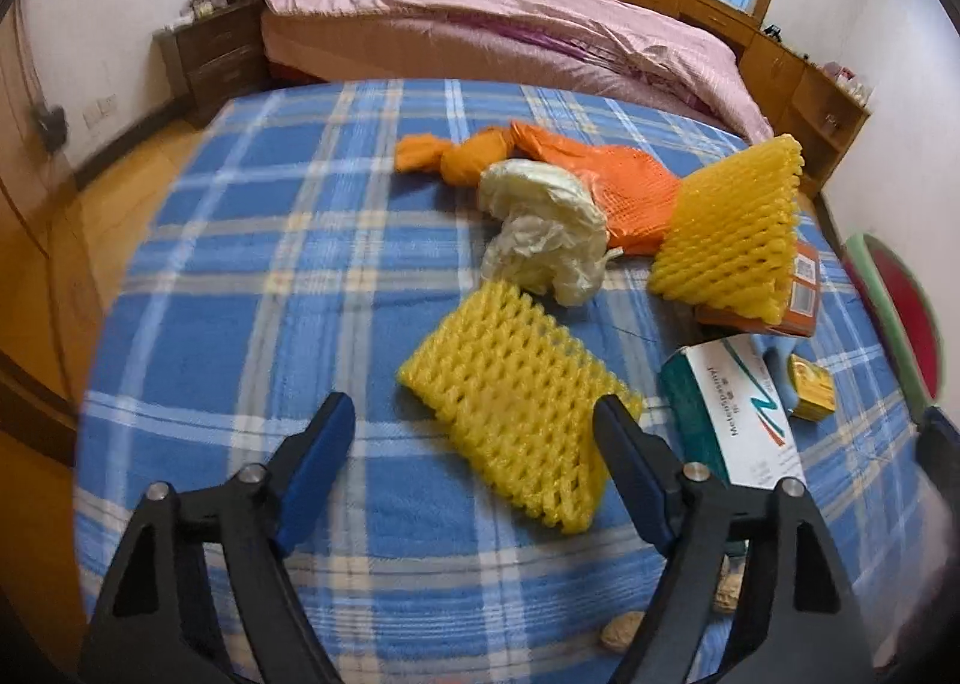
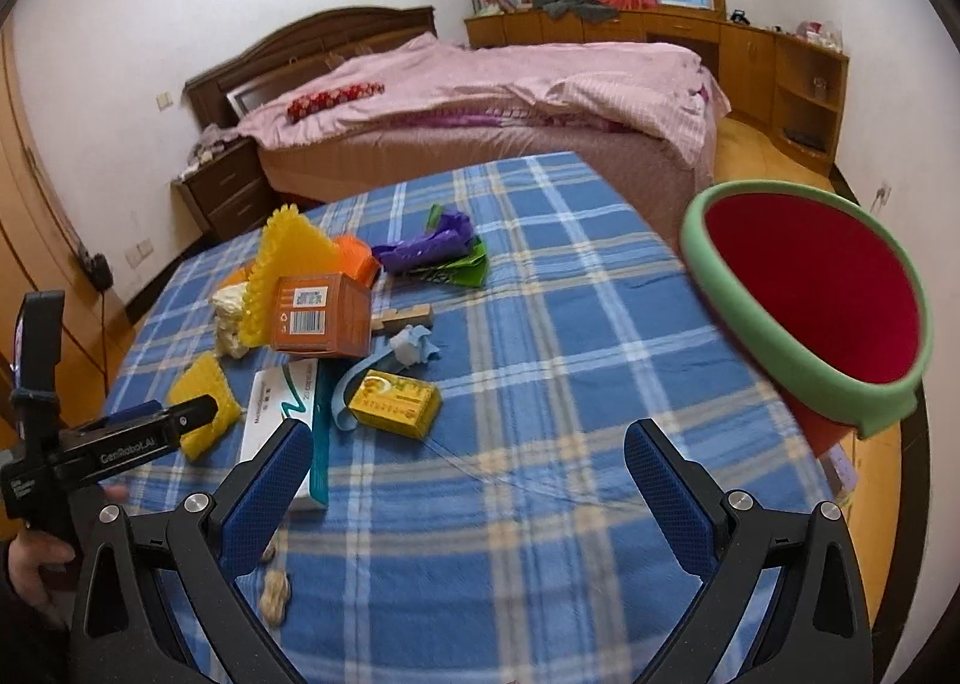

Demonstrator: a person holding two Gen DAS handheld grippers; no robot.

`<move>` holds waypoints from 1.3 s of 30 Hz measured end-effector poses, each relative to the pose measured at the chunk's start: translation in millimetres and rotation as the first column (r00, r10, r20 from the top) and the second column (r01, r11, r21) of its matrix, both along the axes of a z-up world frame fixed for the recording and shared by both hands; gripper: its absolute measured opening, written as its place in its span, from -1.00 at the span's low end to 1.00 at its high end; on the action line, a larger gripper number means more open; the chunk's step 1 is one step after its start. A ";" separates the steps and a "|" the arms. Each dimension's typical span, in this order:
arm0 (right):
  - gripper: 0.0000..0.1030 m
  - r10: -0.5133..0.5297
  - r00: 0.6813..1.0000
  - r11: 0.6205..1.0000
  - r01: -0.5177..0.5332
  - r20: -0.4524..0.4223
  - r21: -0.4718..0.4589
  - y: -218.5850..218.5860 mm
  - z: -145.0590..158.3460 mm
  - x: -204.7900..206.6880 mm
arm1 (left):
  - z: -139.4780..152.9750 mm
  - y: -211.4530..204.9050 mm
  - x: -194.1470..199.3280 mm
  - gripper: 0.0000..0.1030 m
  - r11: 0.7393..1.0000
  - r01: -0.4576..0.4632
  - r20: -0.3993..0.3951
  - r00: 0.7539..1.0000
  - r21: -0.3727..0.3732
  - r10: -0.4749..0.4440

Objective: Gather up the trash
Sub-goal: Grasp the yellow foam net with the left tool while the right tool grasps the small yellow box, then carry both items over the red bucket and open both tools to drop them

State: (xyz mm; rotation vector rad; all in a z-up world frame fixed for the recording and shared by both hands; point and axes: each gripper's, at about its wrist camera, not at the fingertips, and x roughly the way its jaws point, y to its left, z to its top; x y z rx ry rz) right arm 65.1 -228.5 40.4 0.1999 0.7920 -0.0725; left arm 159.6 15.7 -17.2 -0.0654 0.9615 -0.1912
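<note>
**A:** Where do we stand with the trash?

**B:** All of it lies on the table (image 2: 540, 324) with the blue checked cloth, and none of it sits in the red bin with the green rim (image 2: 810, 300), which hangs off the table's right edge. Our left hand-held gripper (image 1: 474, 420) is spread open, nothing pinched, and its right finger just overlaps the near corner of the flat yellow foam net (image 1: 516, 414). We judge that net to be our first pick.

**A:** Why that one?

**B:** It lies closest to us and apart from the heap, so we can close on it without dragging anything else. Behind it sit the crumpled white bag (image 1: 546, 228), the orange bag (image 1: 600, 180) and a second foam net (image 1: 732, 240), which leans tilted against the orange box (image 2: 324, 312).

**A:** And our right hand-held gripper (image 2: 468, 444)?

**B:** Also open and empty, over bare cloth. The white and green box (image 2: 282, 408) lies by its left finger, the small yellow box (image 2: 396, 402) just beyond, the purple and green wrappers (image 2: 438, 252) farther back. Two peanut shells (image 2: 276, 594) lie near the front edge.

**A:** Why is the bin on the right?

**B:** Likely so the right side can drop things in with a short reach, while our left must carry its net across.

**A:** Any risk?

**B:** Foam net is soft and springy; a shallow pinch at one corner may slip.
</note>
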 end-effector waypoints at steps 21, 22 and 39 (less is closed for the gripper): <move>-0.04 0.095 0.991 0.995 -0.097 -0.089 -0.016 35.2 -39.4 54.4 | 8.4 -8.1 -9.2 -0.79 0.983 0.121 0.046 0.992 -0.140 -0.116; -0.04 0.101 0.991 0.995 -0.102 -0.083 -0.009 34.2 -38.8 53.7 | 9.2 -8.3 -10.5 -0.80 0.983 0.120 0.049 0.992 -0.141 -0.114; -0.05 0.038 0.999 0.994 -0.041 0.031 0.101 -27.3 8.4 -13.8 | 68.1 -45.2 -63.4 -0.80 0.974 0.143 0.129 0.984 -0.176 -0.122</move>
